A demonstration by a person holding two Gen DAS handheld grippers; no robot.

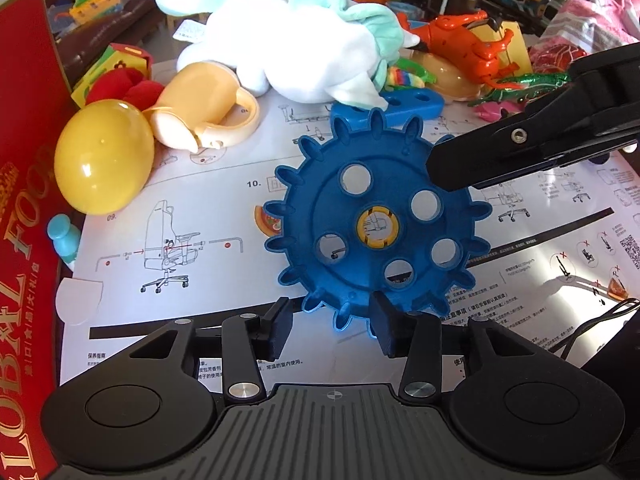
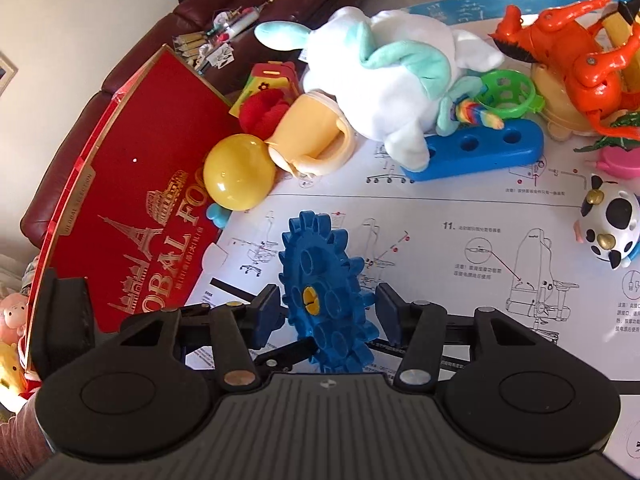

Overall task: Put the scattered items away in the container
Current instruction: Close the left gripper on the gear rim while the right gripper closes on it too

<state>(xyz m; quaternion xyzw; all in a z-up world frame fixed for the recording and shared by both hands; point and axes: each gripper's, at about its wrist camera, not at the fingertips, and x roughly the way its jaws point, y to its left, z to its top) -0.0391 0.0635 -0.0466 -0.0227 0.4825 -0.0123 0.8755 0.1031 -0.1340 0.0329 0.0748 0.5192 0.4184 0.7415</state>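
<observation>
A big blue toy gear [image 1: 376,224] with a yellow hub stands tilted on edge over the instruction sheet. My left gripper [image 1: 332,328] is open, its fingers wide at the gear's near rim, not touching it. My right gripper [image 2: 330,312] is open with the gear [image 2: 326,292] standing between its fingers; a gap shows on both sides. One right finger [image 1: 480,160] reaches over the gear's upper right in the left wrist view. The red box [image 2: 132,208] lies at the left.
Toys crowd the far side: a white plush [image 1: 304,52], a yellow egg [image 1: 104,156], a beige cup [image 1: 200,108], a blue block with holes [image 2: 480,152], an orange dinosaur [image 2: 576,56], a green ring [image 2: 508,92]. A cow ball [image 2: 608,228] sits at the right.
</observation>
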